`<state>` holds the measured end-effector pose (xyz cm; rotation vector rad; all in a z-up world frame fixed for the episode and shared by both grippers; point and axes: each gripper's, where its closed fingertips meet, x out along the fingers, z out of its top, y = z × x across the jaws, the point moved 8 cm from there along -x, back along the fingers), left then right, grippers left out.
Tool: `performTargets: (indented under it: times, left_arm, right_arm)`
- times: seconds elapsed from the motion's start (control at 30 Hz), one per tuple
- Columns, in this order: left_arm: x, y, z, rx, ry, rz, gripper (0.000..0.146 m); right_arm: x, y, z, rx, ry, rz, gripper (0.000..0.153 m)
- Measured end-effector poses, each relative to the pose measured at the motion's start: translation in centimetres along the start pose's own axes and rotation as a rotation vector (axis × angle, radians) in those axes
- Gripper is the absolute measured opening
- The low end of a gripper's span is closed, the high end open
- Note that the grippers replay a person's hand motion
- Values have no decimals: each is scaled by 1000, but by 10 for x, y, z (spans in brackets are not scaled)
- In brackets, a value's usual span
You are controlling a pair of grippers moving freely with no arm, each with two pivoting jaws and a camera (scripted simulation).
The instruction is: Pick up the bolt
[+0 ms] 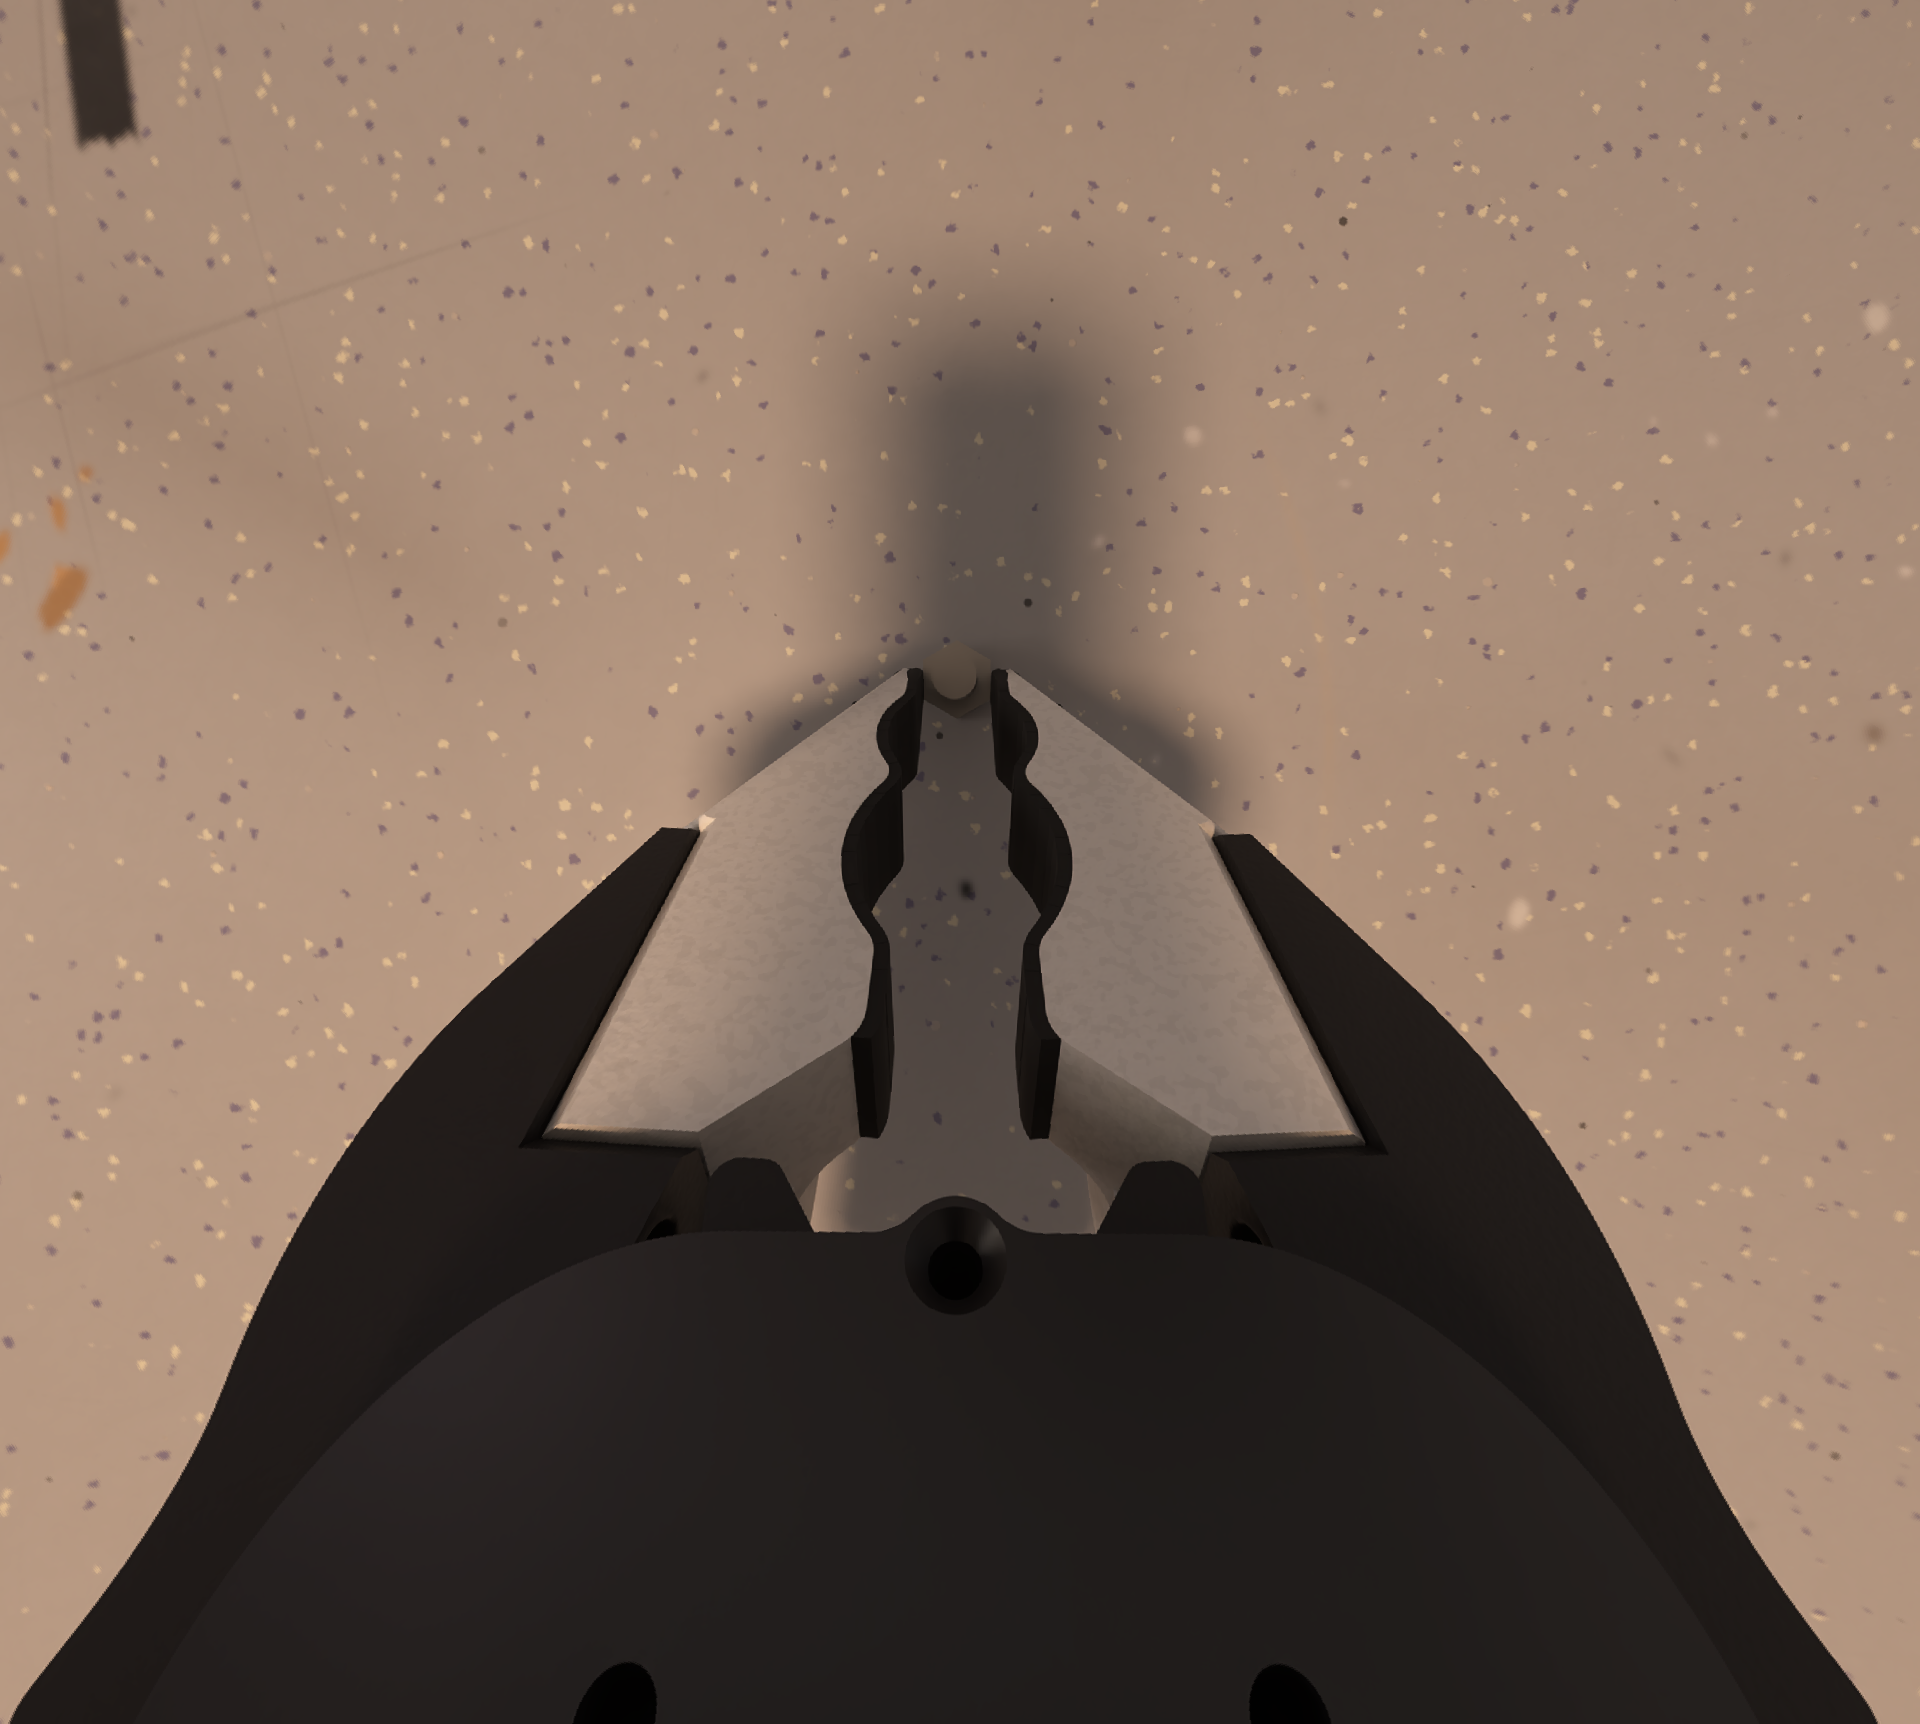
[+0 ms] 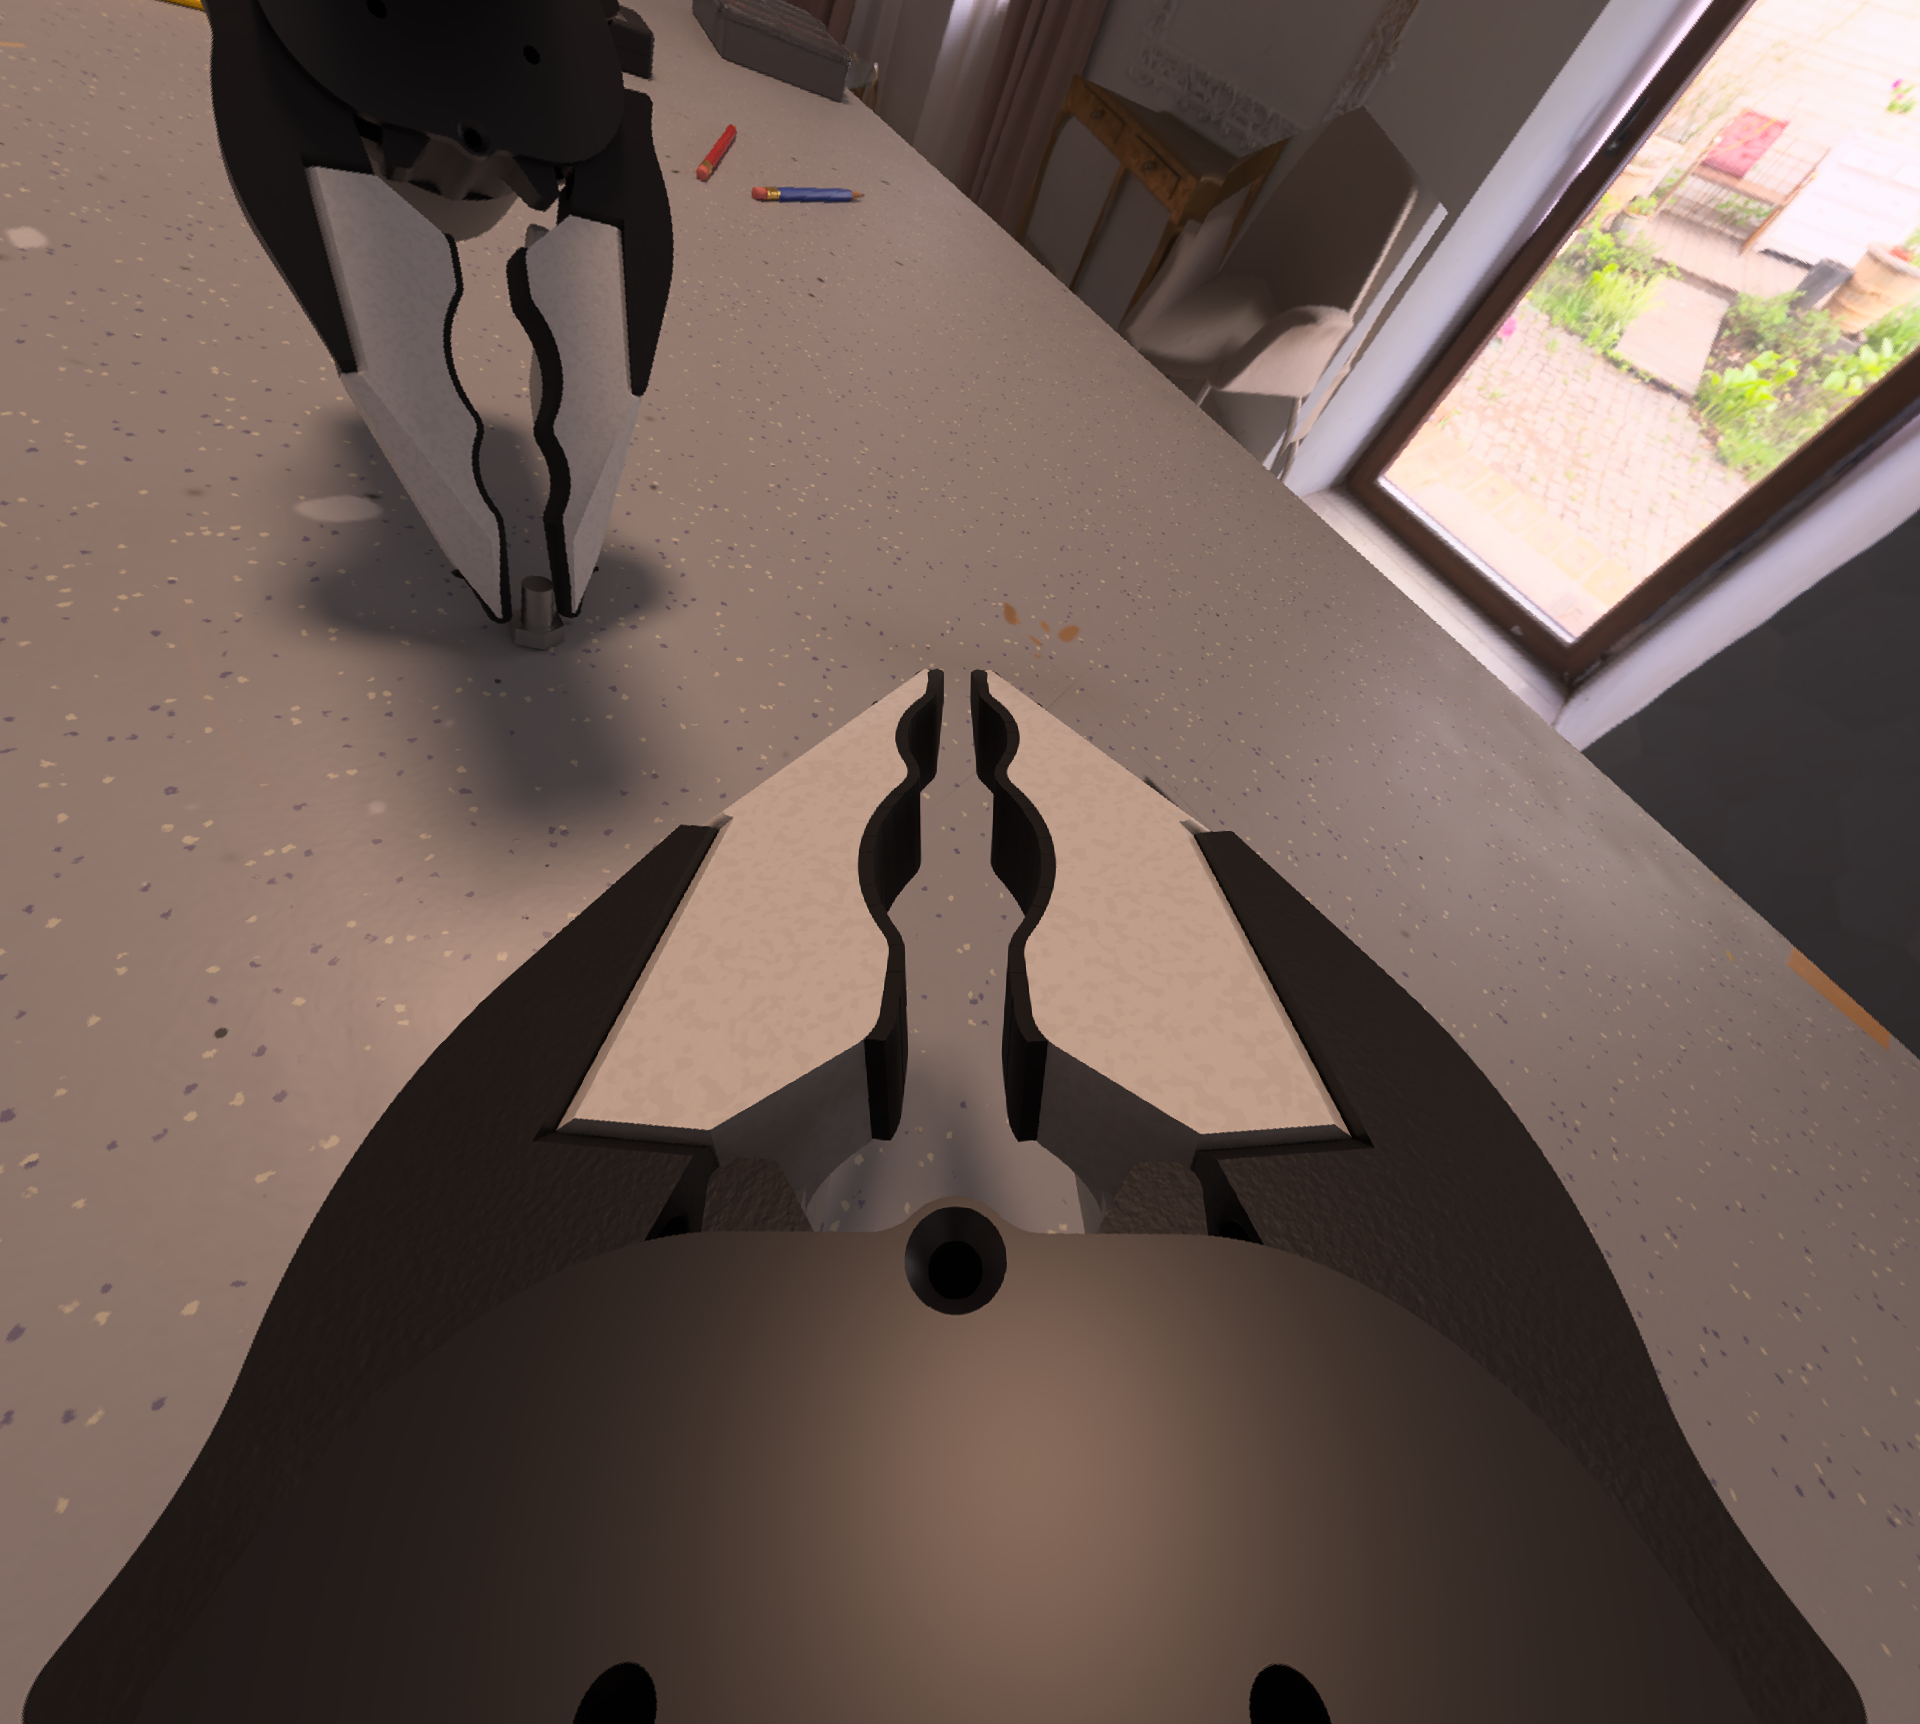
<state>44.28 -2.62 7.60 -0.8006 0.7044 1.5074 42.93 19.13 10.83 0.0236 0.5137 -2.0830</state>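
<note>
Left hand-held gripper points straight down, clamping upright bolt; right hand-held gripper nearly closed, empty.

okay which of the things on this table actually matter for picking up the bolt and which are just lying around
Part of the job:
- bolt, standing on its head
- left gripper, fingertips around the bolt

Lying about:
- red pencil
- blue pencil
- dark box at the table's far edge
- right gripper, holding nothing
</note>
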Motion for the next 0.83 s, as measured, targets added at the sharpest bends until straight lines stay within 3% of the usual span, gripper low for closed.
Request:
performTargets:
  times: [0.43,0.6,0.83]
  left_arm:
    - [-3,-18,-5,-56,-23,-64,13]
    - [-9,-13,-4,24,-20,-30,13]
    - [-15,3,3,281,68,-35,13]
  right_arm:
    - [-1,0,0,-1,1,2,5]
    - [-1,0,0,0,0,1,5]
    - [-1,0,0,-4,5,-1,5]
